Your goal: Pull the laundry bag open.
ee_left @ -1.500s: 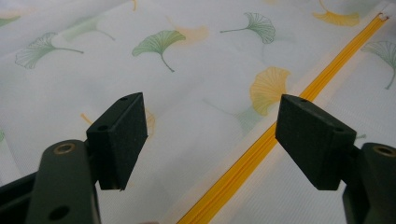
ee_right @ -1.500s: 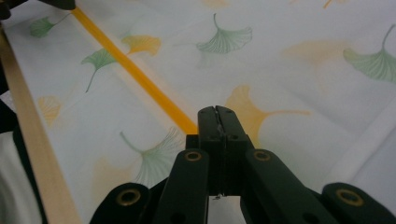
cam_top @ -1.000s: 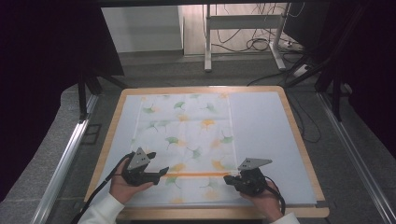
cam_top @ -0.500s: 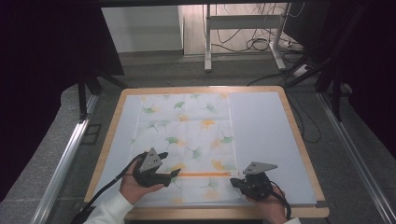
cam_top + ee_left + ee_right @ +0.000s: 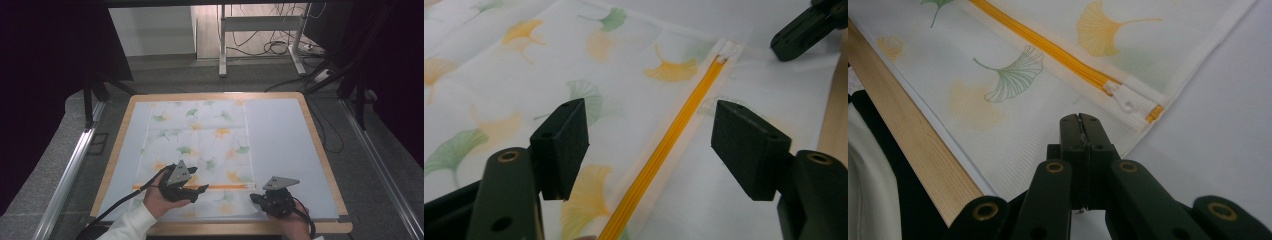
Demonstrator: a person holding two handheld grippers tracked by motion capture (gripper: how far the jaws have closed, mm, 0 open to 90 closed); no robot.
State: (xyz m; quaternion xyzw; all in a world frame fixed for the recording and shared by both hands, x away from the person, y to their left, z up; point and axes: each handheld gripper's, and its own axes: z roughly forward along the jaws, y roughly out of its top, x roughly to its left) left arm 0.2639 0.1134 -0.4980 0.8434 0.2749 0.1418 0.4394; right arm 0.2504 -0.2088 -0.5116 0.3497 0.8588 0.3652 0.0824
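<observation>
Lying flat at the table's (image 5: 320, 150) 6 o'clock edge, the bag (image 5: 200, 145) looks light, limp mesh: right gripper (image 5: 1080, 120) clamped on its corner, left gripper (image 5: 649, 137) closing, still apart astride the zipper (image 5: 669, 145); grip the pull (image 5: 1125, 102).

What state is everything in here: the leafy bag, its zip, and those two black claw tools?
Mesh bag: lying flat on the table.
Orange zipper: closed, slider at its end.
Left gripper: open, astride the zipper, jaws just been closing.
Right gripper: shut, pinching the bag's corner.
</observation>
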